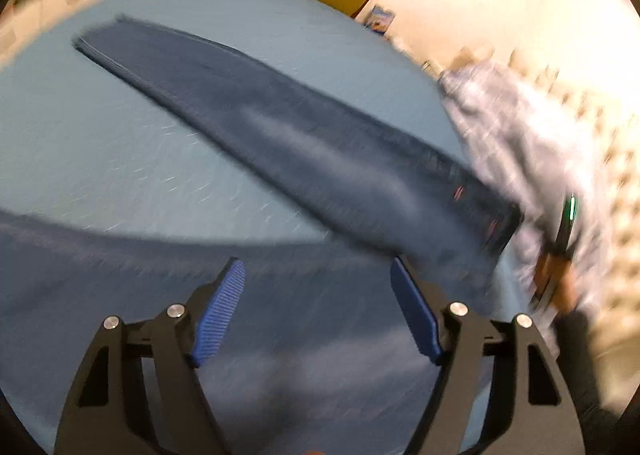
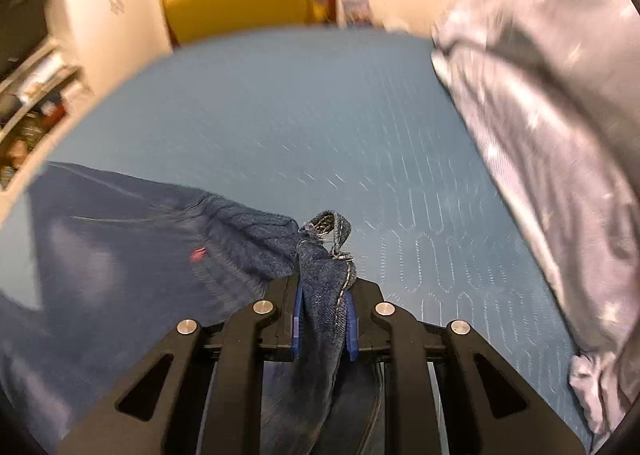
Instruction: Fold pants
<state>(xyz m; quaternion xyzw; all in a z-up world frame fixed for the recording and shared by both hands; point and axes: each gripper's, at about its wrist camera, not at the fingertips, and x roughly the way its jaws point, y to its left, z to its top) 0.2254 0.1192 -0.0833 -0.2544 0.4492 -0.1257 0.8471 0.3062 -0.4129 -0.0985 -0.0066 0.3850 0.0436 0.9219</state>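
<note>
Here my right gripper (image 2: 323, 319) clamps a bunched edge of the jeans (image 1: 312, 143) lying on the blue bed (image 2: 304, 111), anchoring it; my left gripper (image 1: 318, 275) hovers wide over denim, empty

Both views are smeared by motion. In the left wrist view the jeans (image 1: 304, 143) show no clear seams, and their near part runs under the left gripper (image 1: 318, 279) and off the lower edge. Right of the jeans, a pale patterned cloth (image 1: 520, 143) is too blurred to identify. In the right wrist view denim bunched in the right gripper (image 2: 323, 291) hides the pad faces; shelf contents (image 2: 36, 107) left of the jeans are illegible.
</note>
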